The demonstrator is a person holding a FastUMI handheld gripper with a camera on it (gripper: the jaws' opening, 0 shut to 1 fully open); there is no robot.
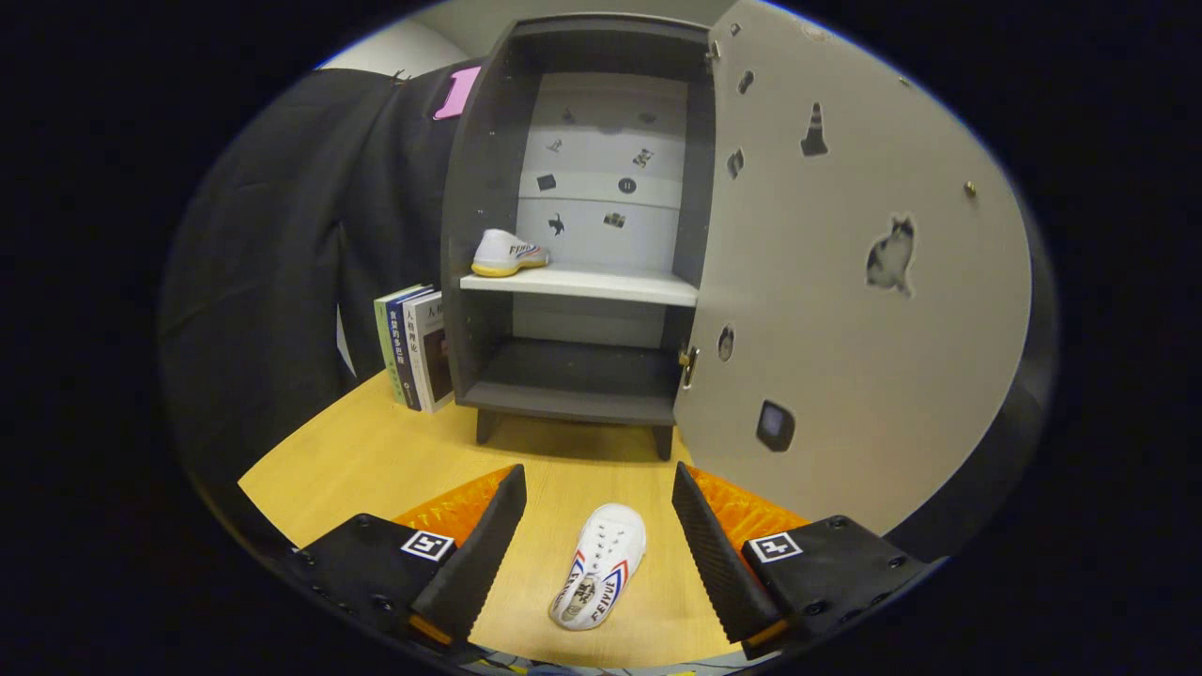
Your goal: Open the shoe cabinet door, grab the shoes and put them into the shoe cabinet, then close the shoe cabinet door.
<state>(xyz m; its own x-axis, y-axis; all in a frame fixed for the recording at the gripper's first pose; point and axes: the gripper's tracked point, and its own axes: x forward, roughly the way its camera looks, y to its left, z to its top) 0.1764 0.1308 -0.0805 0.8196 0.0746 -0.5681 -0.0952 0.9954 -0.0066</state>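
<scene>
The gripper [598,514] gapes around the shoe [601,576], probably light and soft, best pinched across its midsection

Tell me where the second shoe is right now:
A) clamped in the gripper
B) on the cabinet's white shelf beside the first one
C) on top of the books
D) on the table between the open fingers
D: the shoe lies on the table between the gripper fingers, which stand wide apart and do not touch it; the other shoe sits alone on the cabinet shelf, with the door open.
</scene>
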